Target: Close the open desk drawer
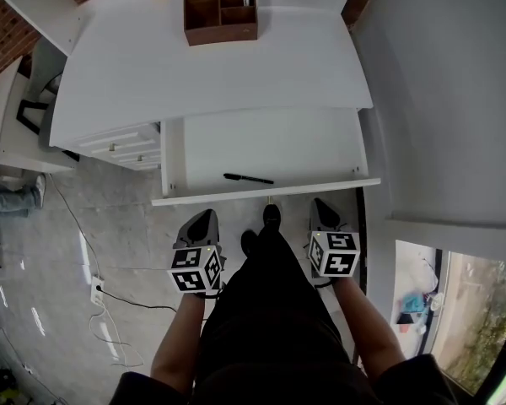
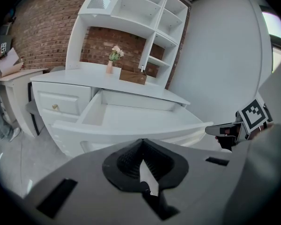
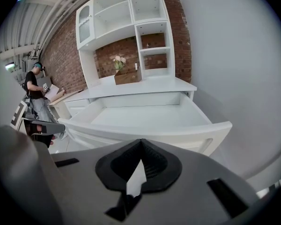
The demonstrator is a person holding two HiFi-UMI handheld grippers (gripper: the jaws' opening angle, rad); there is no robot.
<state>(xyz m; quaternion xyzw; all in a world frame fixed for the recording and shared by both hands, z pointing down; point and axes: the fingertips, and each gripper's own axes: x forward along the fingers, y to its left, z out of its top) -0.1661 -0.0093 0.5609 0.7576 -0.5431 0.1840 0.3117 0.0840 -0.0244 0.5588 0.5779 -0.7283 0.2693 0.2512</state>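
Observation:
The white desk (image 1: 211, 74) has its wide middle drawer (image 1: 266, 190) pulled out towards me. A black pen (image 1: 248, 178) lies on the drawer floor near the front. My left gripper (image 1: 204, 220) hangs just short of the drawer front, left of centre, jaws shut and empty. The right gripper (image 1: 320, 209) is level with it near the drawer's right end, also shut on nothing. In the left gripper view the drawer front (image 2: 131, 130) fills the space beyond the jaws (image 2: 143, 142). In the right gripper view the drawer front (image 3: 150, 132) sits close ahead of the jaws (image 3: 141, 142).
A brown wooden organiser (image 1: 221, 11) and a pink vase of flowers (image 2: 111, 64) stand on the desk top. Small knobbed drawers (image 1: 122, 146) are at the left. A white wall (image 1: 438, 99) runs close on the right. A cable and power strip (image 1: 97, 292) lie on the floor. A person (image 3: 35, 90) stands far left.

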